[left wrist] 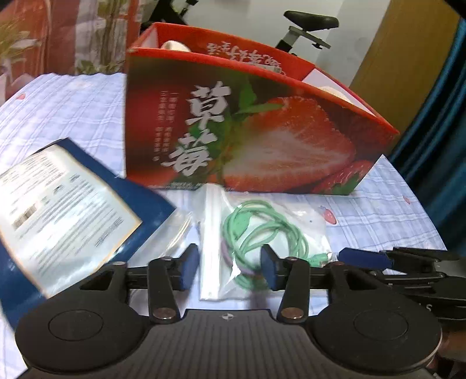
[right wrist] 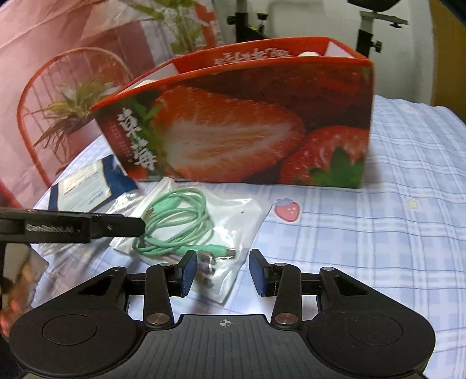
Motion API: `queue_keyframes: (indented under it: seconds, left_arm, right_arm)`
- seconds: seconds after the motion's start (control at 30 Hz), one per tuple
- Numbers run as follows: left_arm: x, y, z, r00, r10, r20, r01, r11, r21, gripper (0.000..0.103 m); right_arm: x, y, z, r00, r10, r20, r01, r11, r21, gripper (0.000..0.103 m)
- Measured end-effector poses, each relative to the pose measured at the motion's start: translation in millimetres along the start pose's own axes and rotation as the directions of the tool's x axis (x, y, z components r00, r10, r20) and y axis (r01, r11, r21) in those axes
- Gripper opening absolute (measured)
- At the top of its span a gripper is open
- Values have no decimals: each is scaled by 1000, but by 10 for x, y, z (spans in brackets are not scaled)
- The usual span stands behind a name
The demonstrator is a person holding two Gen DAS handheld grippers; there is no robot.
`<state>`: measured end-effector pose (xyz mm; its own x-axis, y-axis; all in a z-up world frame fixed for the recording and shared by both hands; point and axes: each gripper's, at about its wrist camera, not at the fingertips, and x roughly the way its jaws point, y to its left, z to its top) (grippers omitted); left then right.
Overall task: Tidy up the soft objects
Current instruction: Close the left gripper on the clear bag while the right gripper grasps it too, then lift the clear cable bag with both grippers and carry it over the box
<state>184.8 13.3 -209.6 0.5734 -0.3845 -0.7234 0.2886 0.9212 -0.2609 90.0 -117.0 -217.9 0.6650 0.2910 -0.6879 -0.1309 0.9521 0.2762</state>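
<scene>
Clear bag (left wrist: pixel 262 221) lying flat on the checked sheet (left wrist: pixel 378 215), just in front of the strawberry box (left wrist: pixel 247 131), with a coiled green cable (left wrist: pixel 262 236) sealed inside. Left gripper (left wrist: pixel 230 269) low over the bag's near edge, jaws parted, blue pads (left wrist: pixel 190 268) on either side of the white zip strip and part of the cable loops, not pressing on either. Right gripper (right wrist: pixel 222 272) likewise parted, set over the bag's near corner where the cable's plugs (right wrist: pixel 209 262) lie, left pad above the plastic, right pad over bare sheet, nothing pinched. Each gripper visible from the other's camera: the right one's blue fingertip reaching in from the right edge in the left wrist view, the left one's black finger crossing from the left edge towards the cable in the right wrist view. Blue packet (left wrist: pixel 72 218) with a white printed label to the left of the bag, tilted, its edge overlapping another piece of clear plastic. Box standing upright and open at the top, pale rounded things just showing above its rim. Small strawberry prints on the sheet to the right of the bag. Behind the bed, a floral curtain (right wrist: pixel 72 73) and the saddle of an exercise bike (left wrist: pixel 311 20)
</scene>
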Motion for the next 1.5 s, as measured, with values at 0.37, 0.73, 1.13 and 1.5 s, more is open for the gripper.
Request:
queue_keyframes:
  seconds: [0.37,0.73,1.13,1.5]
  left_arm:
    - [-46,-149,-224,998,-56,-1,56,998,-4,44]
    - [-57,-168,-337,995,-95,20,96,994,-59,29]
    - [23,-48,-296,995,-96,30,99,987,-127,25]
    - [-219,-100,-223,983,-152,103,161,983,-87,4]
  right_arm:
    - [26,-135,7,999,47,24,-49,995,90,44]
    - [-42,-209,-60,996,69,58,-77,986,147,44]
    - [-54,-324,-118,994,82,76,-96,974,204,28]
    - [-237,-158,-33,983,104,149,-124,984,131,21]
